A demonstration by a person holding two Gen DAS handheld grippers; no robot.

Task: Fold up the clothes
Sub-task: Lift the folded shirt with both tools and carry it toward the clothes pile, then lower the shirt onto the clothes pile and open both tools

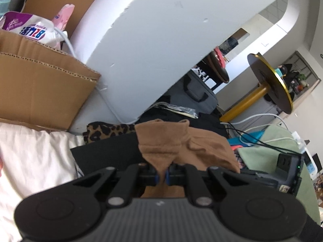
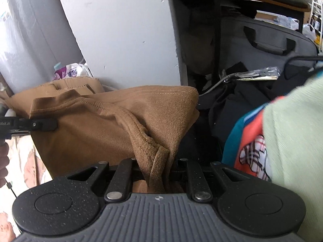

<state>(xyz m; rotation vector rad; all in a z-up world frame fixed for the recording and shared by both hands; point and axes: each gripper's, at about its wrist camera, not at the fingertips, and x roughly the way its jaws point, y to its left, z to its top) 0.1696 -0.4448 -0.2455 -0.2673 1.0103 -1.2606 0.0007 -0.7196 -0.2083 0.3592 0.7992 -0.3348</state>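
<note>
A tan knit garment (image 2: 113,121) hangs lifted between two claws over a cluttered bed — each claw closed tight on a bunched edge of the cloth. In the left wrist view, the left claw (image 1: 161,176) pinches a narrow gather of the fabric between its blue-tipped fingers (image 1: 156,178), and the garment rises straight ahead of it, then runs off to the right. In the right wrist view, the right claw (image 2: 156,169) clamps a thicker, ribbed fold — a hem or a neckband, hard to say which — and the cloth spreads from it up and to the left, where the left claw (image 2: 43,125) appears at the far left edge, gripping the opposite end. The garment's long axis therefore seems to run from claw to claw, roughly level, with some slack and a folded-over top edge between them; neither hand looks nearer to the cloth, since both already hold it.

Below and around lie a pale bedsheet (image 1: 30,161), a dark cloth (image 1: 105,153), a leopard-print piece (image 1: 109,131), a green garment (image 2: 292,133) and a cardboard box (image 1: 40,84). Judged from this, the fold is not yet made; the coming move likely depends on drawing the two held ends apart or bringing them together along that shared line.
</note>
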